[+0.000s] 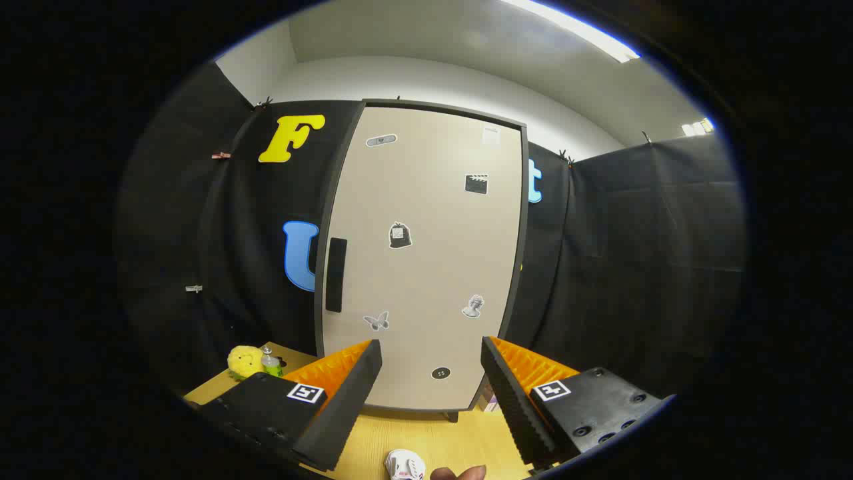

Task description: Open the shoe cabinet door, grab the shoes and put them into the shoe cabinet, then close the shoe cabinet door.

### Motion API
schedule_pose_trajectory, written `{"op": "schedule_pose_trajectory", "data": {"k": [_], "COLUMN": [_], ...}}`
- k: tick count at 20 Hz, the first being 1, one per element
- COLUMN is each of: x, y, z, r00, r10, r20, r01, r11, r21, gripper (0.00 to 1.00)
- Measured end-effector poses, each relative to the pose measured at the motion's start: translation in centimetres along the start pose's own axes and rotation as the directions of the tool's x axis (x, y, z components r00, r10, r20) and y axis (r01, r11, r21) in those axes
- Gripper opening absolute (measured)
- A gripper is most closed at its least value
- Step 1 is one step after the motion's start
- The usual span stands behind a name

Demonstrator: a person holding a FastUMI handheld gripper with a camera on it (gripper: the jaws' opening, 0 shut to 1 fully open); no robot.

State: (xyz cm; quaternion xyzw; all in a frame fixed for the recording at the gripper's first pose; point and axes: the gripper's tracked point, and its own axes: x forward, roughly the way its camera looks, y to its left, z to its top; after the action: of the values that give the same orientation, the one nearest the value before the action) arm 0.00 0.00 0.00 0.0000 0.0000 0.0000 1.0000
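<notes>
With its fingers spread and empty, the gripper [432, 373] faces the upright shut cabinet door [426, 253]; handle [336, 275] vertical by the left edge, shoe [405, 465] between the fingers.

The shoe [404, 465] below the tongs [431, 363] is cut off.

Recording booth: black cloth walls [633, 267], strip light [573, 30], shoe cabinet [426, 253].
</notes>
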Motion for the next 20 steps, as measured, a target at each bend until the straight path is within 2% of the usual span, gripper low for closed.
{"op": "schedule_pose_trajectory", "data": {"k": [7,15,20], "x": [0.3,-0.6,-0.7], "y": [1.2,0.7,2.2], "z": [0.1,1.4,1.2], "r00": [1.000,1.000,1.000], "r10": [0.010,-0.010,0.021], "r20": [-0.017,0.018,0.011], "r01": [-0.009,0.009,-0.022], "r11": [0.998,0.997,0.995], "r21": [0.068,0.083,0.095], "gripper": [0.98,0.97,0.97]}}
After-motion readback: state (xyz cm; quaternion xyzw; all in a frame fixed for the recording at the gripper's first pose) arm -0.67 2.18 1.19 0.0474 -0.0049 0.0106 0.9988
